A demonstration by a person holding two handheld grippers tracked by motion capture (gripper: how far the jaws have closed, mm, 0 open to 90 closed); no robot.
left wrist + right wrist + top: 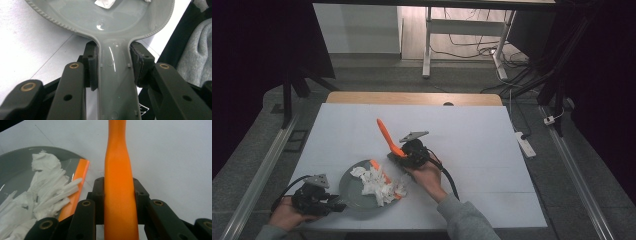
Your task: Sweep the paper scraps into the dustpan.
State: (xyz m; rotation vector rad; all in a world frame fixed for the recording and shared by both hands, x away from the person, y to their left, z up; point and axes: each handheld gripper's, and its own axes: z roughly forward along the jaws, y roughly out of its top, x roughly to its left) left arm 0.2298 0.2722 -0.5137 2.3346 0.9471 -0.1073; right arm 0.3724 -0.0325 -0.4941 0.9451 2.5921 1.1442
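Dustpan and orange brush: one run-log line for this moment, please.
left gripper: shut on dustpan handle | right gripper: shut on orange brush handle | white paper scraps: in dustpan

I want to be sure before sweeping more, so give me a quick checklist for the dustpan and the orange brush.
1. Left gripper clamped on the grey dustpan handle: ok.
2. Right gripper clamped on the orange brush handle: ok.
3. White paper scraps sit inside the pan: ok.
4. Brush's orange edge meets the pan at the scraps: ok.
5. Pan flat on the white table: cannot tell.
6. Stray scraps left on the table outside the pan: none seen, ok.
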